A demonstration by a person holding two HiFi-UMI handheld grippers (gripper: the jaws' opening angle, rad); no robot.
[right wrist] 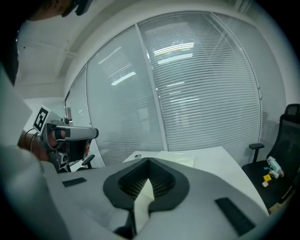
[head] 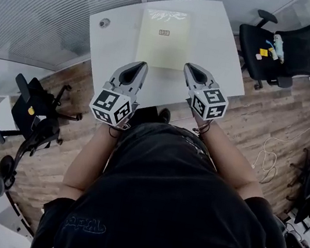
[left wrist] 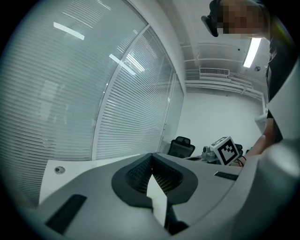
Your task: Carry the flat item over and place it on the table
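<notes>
flat item [head: 164,36] lies flat on the table [head: 228,56] toward its far edge, so placing looks done; left gripper [head: 140,66] and right gripper [head: 190,67] hover by the near edge, clear of it, jaws clenched on nothing.

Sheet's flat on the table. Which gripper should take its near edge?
Right, narrowly. Both are shut at the near edge of the sheet, but the right gripper sees the sheet straight ahead in its own view, while the left gripper sees only table. It would need to open first.
</notes>
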